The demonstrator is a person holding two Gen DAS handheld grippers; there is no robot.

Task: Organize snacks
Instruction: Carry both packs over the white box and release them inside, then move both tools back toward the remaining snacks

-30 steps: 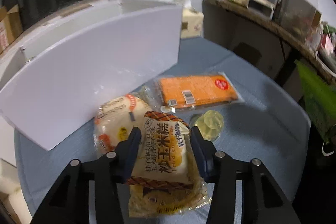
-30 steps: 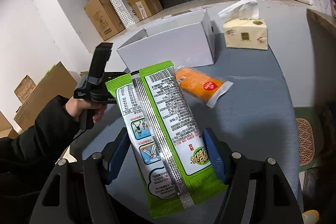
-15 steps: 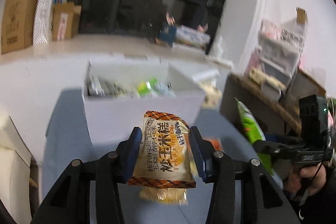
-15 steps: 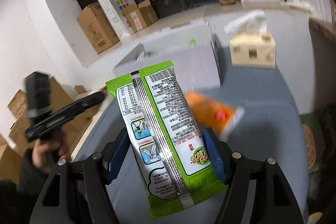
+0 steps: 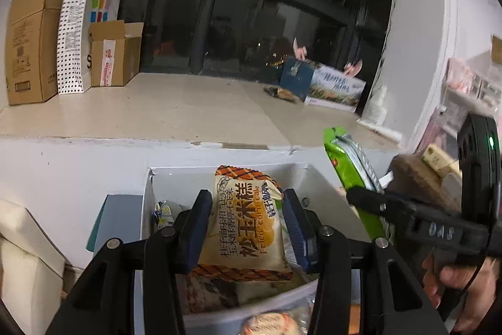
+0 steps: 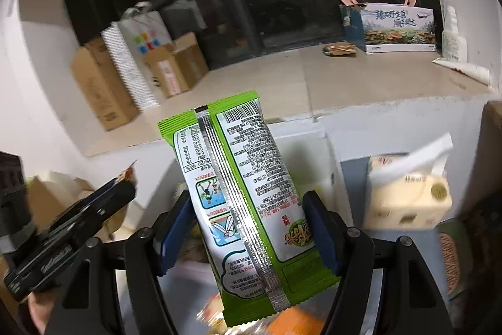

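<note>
My left gripper (image 5: 248, 228) is shut on a yellow corn-cake snack packet (image 5: 244, 225) and holds it over the open white box (image 5: 147, 203), which holds several snacks. My right gripper (image 6: 248, 234) is shut on a long green snack bag (image 6: 244, 197), upright, held over the same white box (image 6: 301, 140). The green bag (image 5: 348, 165) and the right gripper's body also show at the right of the left wrist view. The left gripper's body (image 6: 62, 240) shows at the left of the right wrist view.
A tissue box (image 6: 408, 197) stands right of the white box. An orange packet (image 6: 295, 322) and another snack (image 5: 269, 322) lie on the blue table in front of it. Cardboard boxes (image 5: 31, 40) and a printed box (image 5: 329, 83) sit on the ledge behind.
Both grippers have lifted their packets from the table and moved forward over the white box. The left gripper rose from the snack pile; the box's inside now shows.
</note>
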